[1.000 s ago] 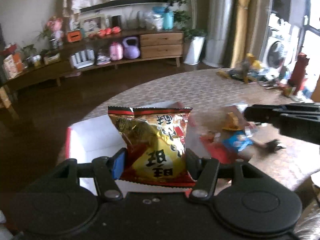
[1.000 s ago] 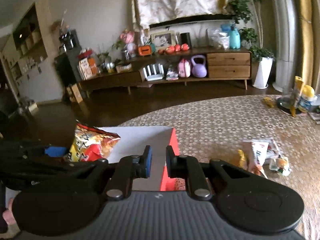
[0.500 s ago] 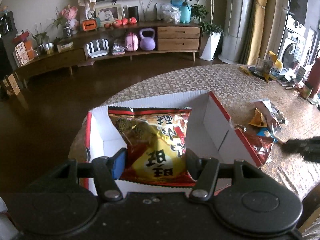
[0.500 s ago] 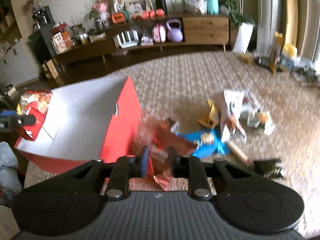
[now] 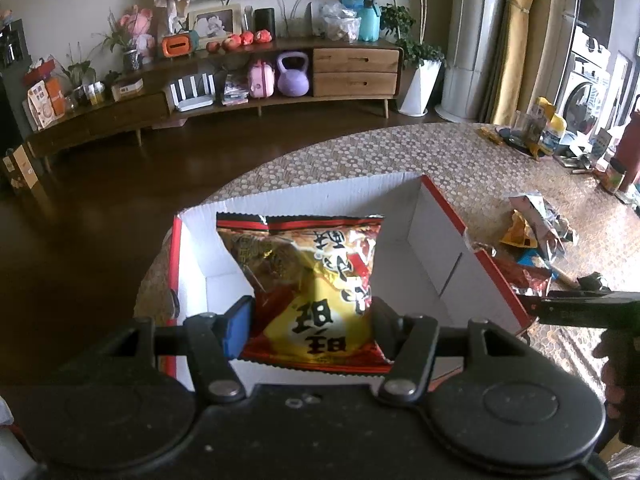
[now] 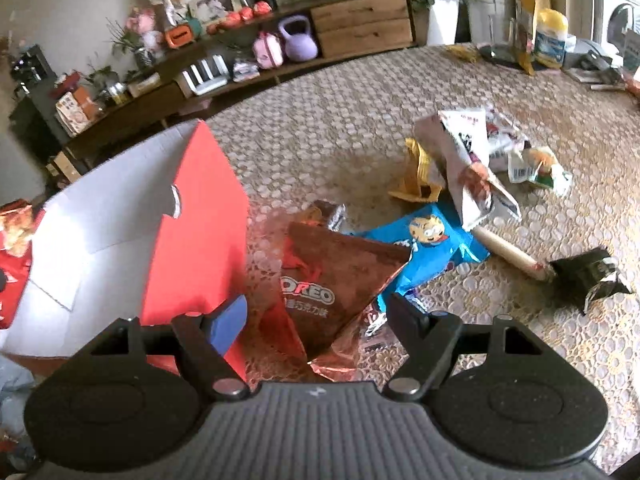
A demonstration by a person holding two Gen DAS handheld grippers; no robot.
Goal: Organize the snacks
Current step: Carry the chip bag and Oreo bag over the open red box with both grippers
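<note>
My left gripper (image 5: 310, 322) is shut on a red and yellow snack bag (image 5: 316, 280) and holds it over the open red box with a white inside (image 5: 436, 256). My right gripper (image 6: 316, 314) is open, its jaws on either side of a brown Oreo bag (image 6: 340, 276) that lies on the table just right of the box's red wall (image 6: 200, 216). A blue snack bag (image 6: 432, 240), a white bag (image 6: 468, 168) and a yellow wrapper (image 6: 416, 176) lie beyond it.
A wooden-handled tool with a black head (image 6: 560, 268) lies right of the snacks. Bottles and clutter (image 6: 540, 36) stand at the table's far right. The patterned tablecloth (image 6: 340, 112) covers the round table. A sideboard (image 5: 240, 80) lines the far wall.
My right gripper has swung down from above the box to the snack pile and opened around the Oreo bag. My left gripper has kept its bag and now hangs over the box.
</note>
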